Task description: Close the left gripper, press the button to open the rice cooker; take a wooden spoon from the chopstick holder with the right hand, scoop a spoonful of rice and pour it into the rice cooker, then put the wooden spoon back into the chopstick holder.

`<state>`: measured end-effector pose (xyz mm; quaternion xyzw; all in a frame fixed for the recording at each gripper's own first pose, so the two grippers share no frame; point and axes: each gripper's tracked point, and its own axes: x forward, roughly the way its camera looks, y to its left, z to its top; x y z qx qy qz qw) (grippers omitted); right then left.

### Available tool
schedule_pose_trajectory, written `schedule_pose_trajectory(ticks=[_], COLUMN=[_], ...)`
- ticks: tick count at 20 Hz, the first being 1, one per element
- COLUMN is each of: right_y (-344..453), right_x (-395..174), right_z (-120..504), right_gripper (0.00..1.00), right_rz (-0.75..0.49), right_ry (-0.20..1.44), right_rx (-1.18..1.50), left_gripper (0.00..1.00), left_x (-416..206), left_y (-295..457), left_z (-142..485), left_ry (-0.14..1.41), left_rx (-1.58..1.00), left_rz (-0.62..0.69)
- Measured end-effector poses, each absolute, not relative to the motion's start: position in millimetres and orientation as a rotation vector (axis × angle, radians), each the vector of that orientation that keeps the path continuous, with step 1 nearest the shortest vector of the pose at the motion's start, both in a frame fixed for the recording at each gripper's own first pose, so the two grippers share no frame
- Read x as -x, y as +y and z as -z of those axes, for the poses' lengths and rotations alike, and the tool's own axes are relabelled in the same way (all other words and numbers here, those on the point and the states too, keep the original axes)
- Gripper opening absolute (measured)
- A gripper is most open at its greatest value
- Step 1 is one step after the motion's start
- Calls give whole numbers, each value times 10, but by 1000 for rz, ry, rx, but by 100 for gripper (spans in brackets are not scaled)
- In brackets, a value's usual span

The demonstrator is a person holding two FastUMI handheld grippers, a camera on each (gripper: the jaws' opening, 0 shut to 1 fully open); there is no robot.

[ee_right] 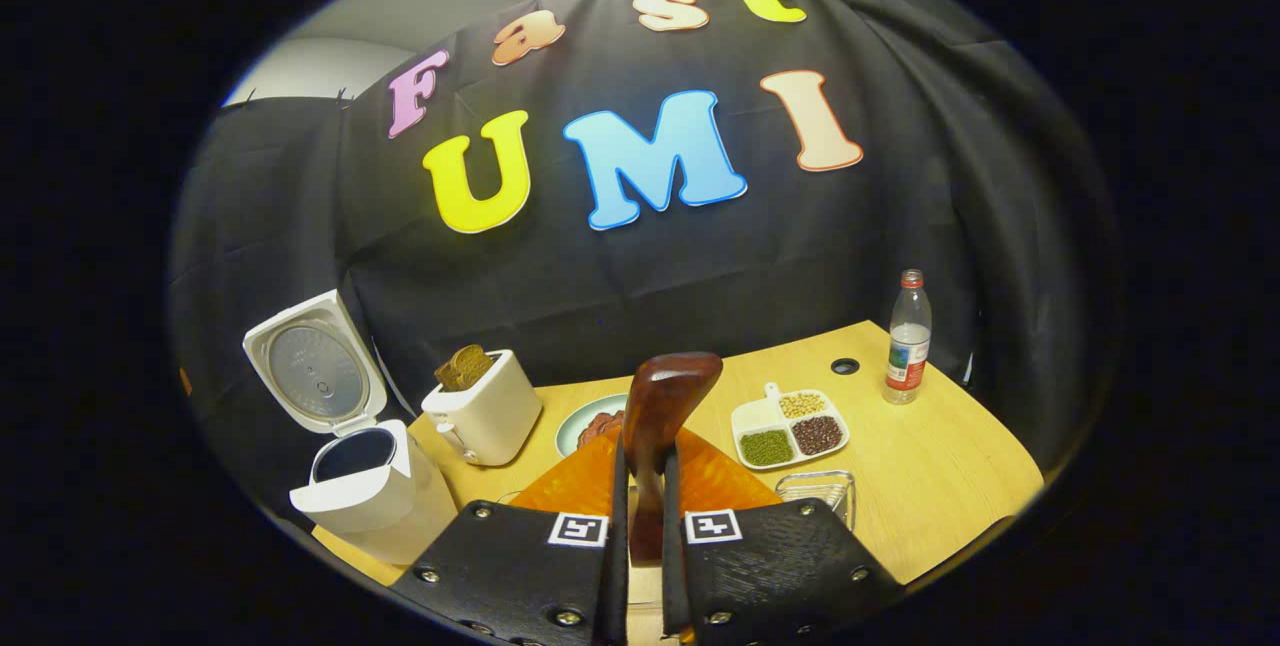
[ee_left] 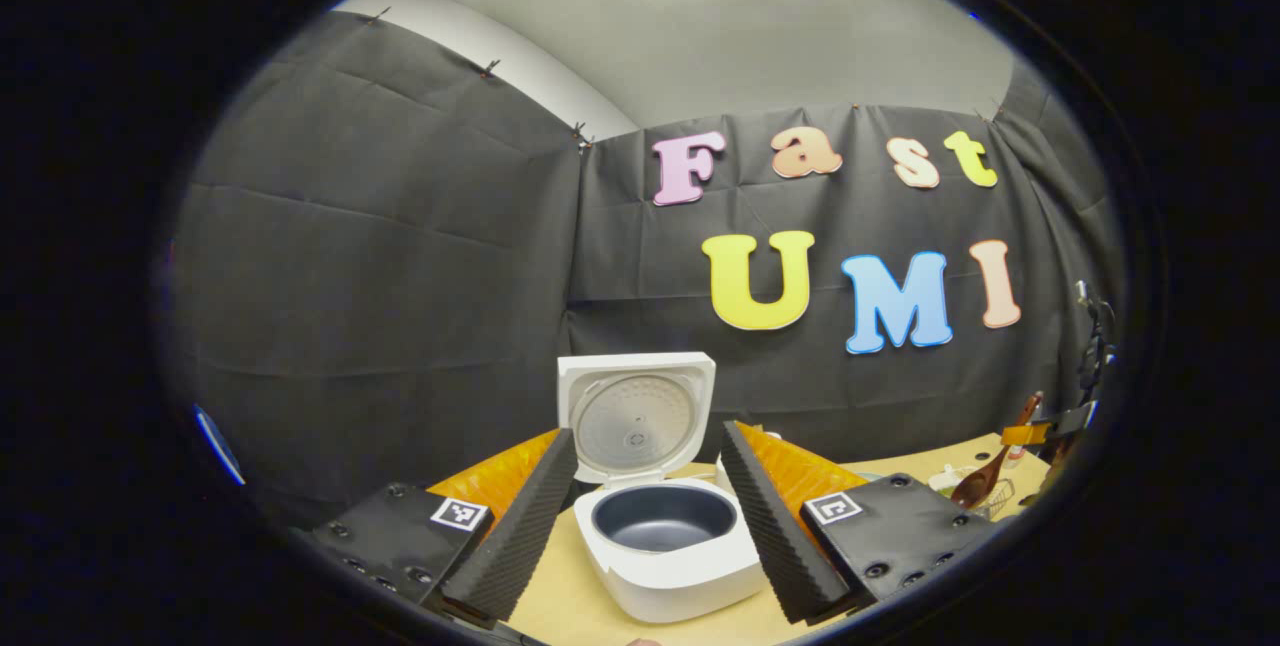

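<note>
Right gripper (ee_right: pixel 645 516) clamps the wooden spoon (ee_right: pixel 660 416) by its handle, both fingers pressed against it, the bowl of the spoon standing up and leaning a little to the right above the fingertips. Whether the bowl carries any rice cannot be told from this side. Beyond it on the table (ee_right: pixel 940 466) sit a toaster (ee_right: pixel 485 406) with bread in its slots, a plate (ee_right: pixel 585 423) partly hidden by the spoon, a divided dish (ee_right: pixel 790 426) of green, dark and pale grains, a wire holder (ee_right: pixel 820 488) just right of the fingers, and a bottle (ee_right: pixel 908 338) near the far right edge. At the left end the cooker (ee_right: pixel 375 491) stands with its lid (ee_right: pixel 315 361) swung up.

Left gripper (ee_left: pixel 650 516) is spread wide, fingers apart with nothing between the pads, and it hangs just in front of the cooker (ee_left: pixel 665 541), which shows in the gap: lid (ee_left: pixel 637 416) upright, dark inner pot (ee_left: pixel 665 516) bare. Far right in the left gripper view, the spoon (ee_left: pixel 985 476) shows over the holder (ee_left: pixel 990 501).
</note>
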<state>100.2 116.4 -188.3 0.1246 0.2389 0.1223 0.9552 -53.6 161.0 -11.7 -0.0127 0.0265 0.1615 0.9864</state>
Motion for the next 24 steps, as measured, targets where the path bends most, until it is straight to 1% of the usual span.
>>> schedule_pose_trajectory(ticks=[4, 9, 14, 20, 22, 24], right_y=[1409, 1548, 1767, 2103, 2160, 2126], right_x=[-925, -845, -809, -723, -692, -699], right_z=[2193, 2561, 2641, 2662, 2699, 2759], right_gripper=[14, 14, 14, 14, 14, 14], right_rz=[-295, -297, -303, -324, -317, -279], right_ry=[536, 585, 595, 640, 678, 720], right_rx=[-180, -71, -58, -183, -294, -441], left_gripper=[100, 100, 100, 100, 100, 100], left_x=[648, 771, 827, 828, 825, 809], left_y=[1787, 1999, 2186, 2278, 2302, 2318], left_z=[137, 167, 180, 232, 243, 240], left_ry=[62, 77, 82, 91, 93, 93], left_rx=[18, 6, 4, 3, 5, 6], left_rz=[-352, -380, -396, -381, -376, -371])
